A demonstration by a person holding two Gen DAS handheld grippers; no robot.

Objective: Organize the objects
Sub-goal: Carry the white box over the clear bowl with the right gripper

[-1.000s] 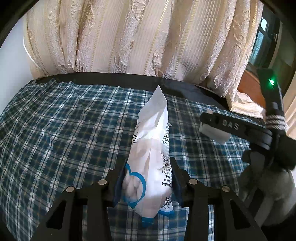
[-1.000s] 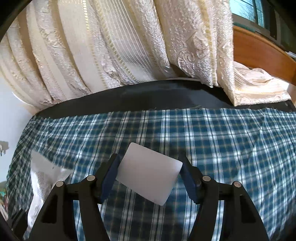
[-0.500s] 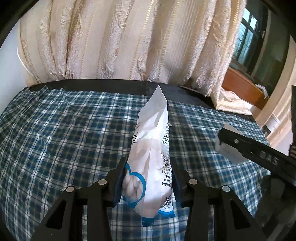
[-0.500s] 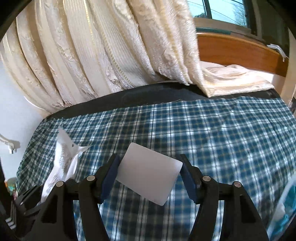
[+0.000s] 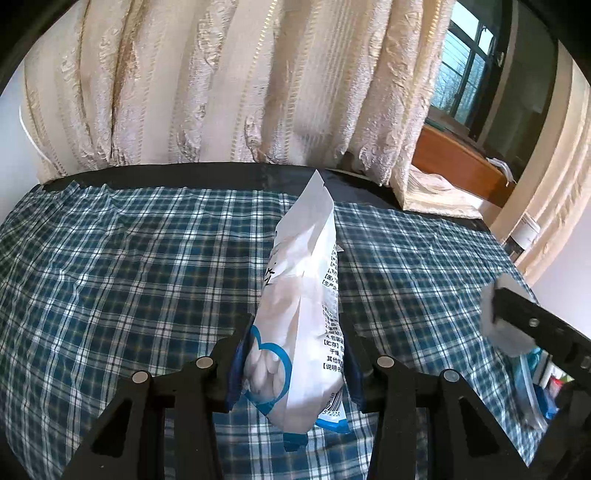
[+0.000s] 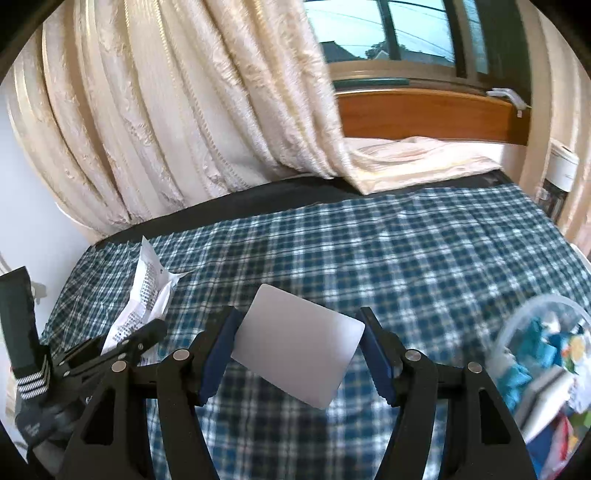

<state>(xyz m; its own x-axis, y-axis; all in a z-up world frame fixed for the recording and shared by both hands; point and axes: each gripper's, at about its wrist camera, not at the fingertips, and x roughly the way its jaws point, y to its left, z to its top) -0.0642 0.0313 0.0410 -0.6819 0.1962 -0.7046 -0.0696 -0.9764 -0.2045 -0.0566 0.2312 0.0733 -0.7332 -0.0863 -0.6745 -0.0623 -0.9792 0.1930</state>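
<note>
My left gripper (image 5: 291, 369) clamps a white bag (image 5: 301, 314), right gripper (image 6: 297, 354) clamps a white card (image 6: 297, 343), both above the plaid cloth (image 6: 406, 251); bin (image 6: 546, 354) at right; beyond, black edge, cream curtain (image 6: 166, 110), window (image 6: 388, 33)

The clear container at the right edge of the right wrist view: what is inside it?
Inside the clear container lie blue packets and other colourful small items, blurred. What they are, and what lies under them, cannot be seen. The picture's edge hides the container's right side.
</note>
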